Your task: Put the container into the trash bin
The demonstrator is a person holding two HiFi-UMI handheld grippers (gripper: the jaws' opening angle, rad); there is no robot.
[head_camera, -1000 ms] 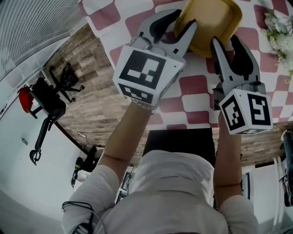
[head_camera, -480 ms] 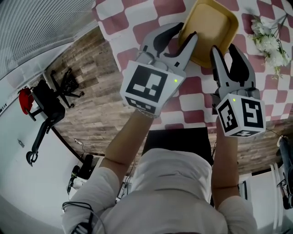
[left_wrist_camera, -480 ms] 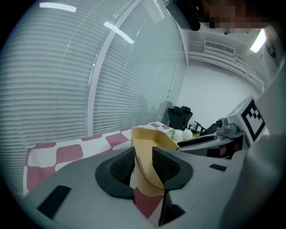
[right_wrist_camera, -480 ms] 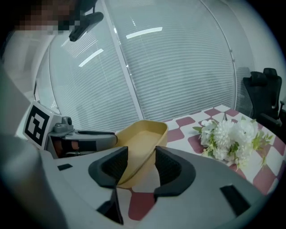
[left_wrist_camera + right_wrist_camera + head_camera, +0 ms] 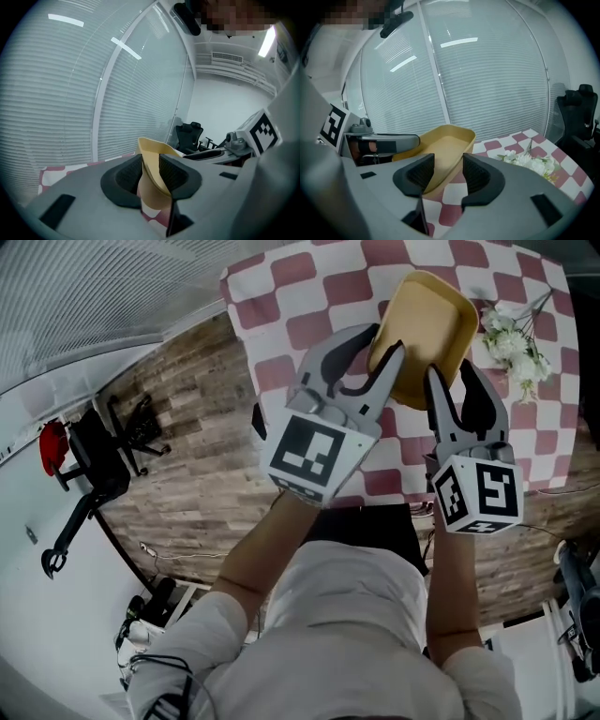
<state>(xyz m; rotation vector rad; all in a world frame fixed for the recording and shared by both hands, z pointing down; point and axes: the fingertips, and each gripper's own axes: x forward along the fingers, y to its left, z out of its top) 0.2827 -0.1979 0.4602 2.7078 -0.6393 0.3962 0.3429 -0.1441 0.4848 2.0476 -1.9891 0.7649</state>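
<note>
Flowers (image 5: 511, 345) lie on checked tablecloth (image 5: 323, 289) beside the gripped container (image 5: 433, 313).

Grey left gripper (image 5: 380, 341), right gripper (image 5: 453, 373); black-padded fingers (image 5: 385, 377); white cubes (image 5: 314, 454), black square markers; white short-sleeved shirt (image 5: 347, 615).

One container (image 5: 431, 315), one flower bunch (image 5: 511, 343) and one chair (image 5: 94, 460) are counted. Two grippers are counted: left gripper (image 5: 382, 341), right gripper (image 5: 452, 371).

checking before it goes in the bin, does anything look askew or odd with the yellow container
Only the container stands out: it sits tilted, pinched by one rim in the left gripper, and its thin wall seems to flex there. The right gripper is open beside it, not gripping. The container looks empty, and nothing has spilled.
</note>
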